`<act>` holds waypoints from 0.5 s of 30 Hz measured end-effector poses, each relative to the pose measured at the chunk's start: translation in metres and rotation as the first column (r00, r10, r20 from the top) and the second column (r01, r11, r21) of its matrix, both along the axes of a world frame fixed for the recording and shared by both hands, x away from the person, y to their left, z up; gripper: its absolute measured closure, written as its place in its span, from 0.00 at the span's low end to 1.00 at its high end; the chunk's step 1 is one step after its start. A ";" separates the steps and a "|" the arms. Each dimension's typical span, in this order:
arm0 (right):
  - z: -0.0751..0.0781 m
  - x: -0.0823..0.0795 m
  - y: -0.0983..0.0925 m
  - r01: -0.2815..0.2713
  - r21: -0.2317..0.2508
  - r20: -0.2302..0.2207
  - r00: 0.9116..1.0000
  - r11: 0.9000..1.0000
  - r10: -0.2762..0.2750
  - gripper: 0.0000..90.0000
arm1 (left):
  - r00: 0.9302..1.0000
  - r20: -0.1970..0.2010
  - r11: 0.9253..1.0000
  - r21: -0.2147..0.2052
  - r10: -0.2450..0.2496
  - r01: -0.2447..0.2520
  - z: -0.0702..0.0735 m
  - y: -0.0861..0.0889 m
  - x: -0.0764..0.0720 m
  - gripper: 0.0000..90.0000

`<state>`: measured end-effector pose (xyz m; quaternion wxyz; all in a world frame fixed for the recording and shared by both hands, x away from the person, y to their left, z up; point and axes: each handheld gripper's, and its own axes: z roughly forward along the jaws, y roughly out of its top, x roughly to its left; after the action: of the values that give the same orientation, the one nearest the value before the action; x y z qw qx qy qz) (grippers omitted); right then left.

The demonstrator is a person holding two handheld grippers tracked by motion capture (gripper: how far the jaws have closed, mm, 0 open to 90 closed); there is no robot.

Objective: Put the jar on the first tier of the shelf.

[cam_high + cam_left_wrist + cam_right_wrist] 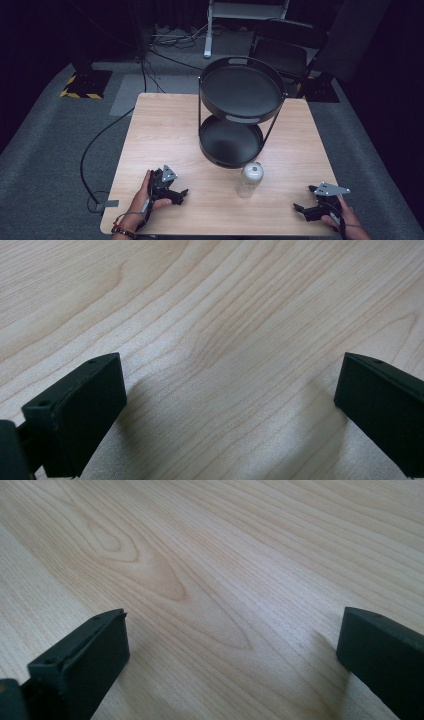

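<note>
A clear plastic bottle [249,179] with a white cap stands upright on the wooden table [165,130], just in front of a black two-tier round tray stand [240,107]. My left gripper [179,194] rests near the front left of the table, open, its jaws pointing right with bare wood between them [227,385]. My right gripper [304,199] lies at the front right corner, open as well, jaws pointing left toward the bottle, with bare wood [230,630] between them. Both grippers sit well apart from the bottle.
The stand's lower tray [230,142] and upper tray [241,90] hold nothing. A black cable [95,150] trails off the table's left side onto grey carpet. A dark chair [285,47] stands behind the table.
</note>
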<state>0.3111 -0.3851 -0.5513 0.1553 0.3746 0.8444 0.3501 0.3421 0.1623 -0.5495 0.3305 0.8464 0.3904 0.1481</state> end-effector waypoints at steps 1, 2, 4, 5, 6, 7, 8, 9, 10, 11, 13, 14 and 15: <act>0.000 0.000 0.000 0.000 0.000 0.000 1.000 1.000 0.000 0.00 | 1.000 0.001 1.000 0.000 -0.001 0.001 0.000 0.000 0.000 0.00; 0.000 0.000 0.000 0.001 0.000 0.000 1.000 1.000 -0.001 0.00 | 1.000 0.000 1.000 0.000 0.000 0.000 0.000 0.000 0.000 0.00; 0.000 0.000 0.000 0.004 -0.001 0.001 1.000 1.000 -0.004 0.00 | 1.000 0.001 1.000 0.000 -0.001 0.001 0.000 0.000 0.000 0.00; 0.000 0.000 0.000 0.005 -0.001 0.001 1.000 1.000 -0.005 0.00 | 1.000 0.000 1.000 0.000 0.000 0.000 0.000 0.000 0.000 0.00; 0.000 -0.001 0.000 0.006 -0.001 0.000 1.000 1.000 -0.006 0.00 | 1.000 0.000 1.000 0.000 0.000 0.000 0.000 0.000 0.000 0.00; 0.000 -0.001 0.000 0.008 -0.001 0.001 1.000 1.000 -0.008 0.00 | 1.000 0.000 1.000 0.000 0.000 0.000 0.000 0.000 0.000 0.00; 0.000 -0.001 0.000 0.008 -0.001 0.001 1.000 1.000 -0.008 0.00 | 1.000 0.000 1.000 0.000 0.000 0.000 0.000 0.000 0.000 0.00; 0.000 -0.001 0.000 0.008 -0.001 0.001 1.000 1.000 -0.008 0.00 | 1.000 0.001 1.000 0.000 0.000 0.000 0.000 0.000 0.000 0.00; 0.000 -0.001 0.000 0.008 -0.001 0.001 1.000 1.000 -0.008 0.00 | 1.000 0.000 1.000 0.000 0.000 0.000 0.000 0.000 0.000 0.00; 0.000 -0.001 0.000 0.005 -0.002 0.000 1.000 1.000 -0.005 0.00 | 1.000 0.001 1.000 0.000 -0.001 0.001 0.000 0.000 0.000 0.00; 0.001 0.000 0.000 0.002 -0.006 -0.006 1.000 1.000 -0.002 0.00 | 1.000 0.000 1.000 0.000 0.000 0.000 0.000 0.000 0.000 0.00; 0.001 0.000 0.000 0.002 -0.008 -0.008 1.000 1.000 -0.002 0.00 | 1.000 0.001 1.000 0.000 -0.001 0.001 0.000 0.000 0.000 0.00; 0.001 0.000 0.001 0.004 -0.011 -0.012 1.000 1.000 -0.004 0.00 | 1.000 0.001 1.000 0.000 -0.001 0.001 0.000 0.000 0.000 0.00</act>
<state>0.3114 -0.3846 -0.5500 0.1533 0.3775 0.8465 0.3428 0.3422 0.1623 -0.5495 0.3307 0.8464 0.3900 0.1485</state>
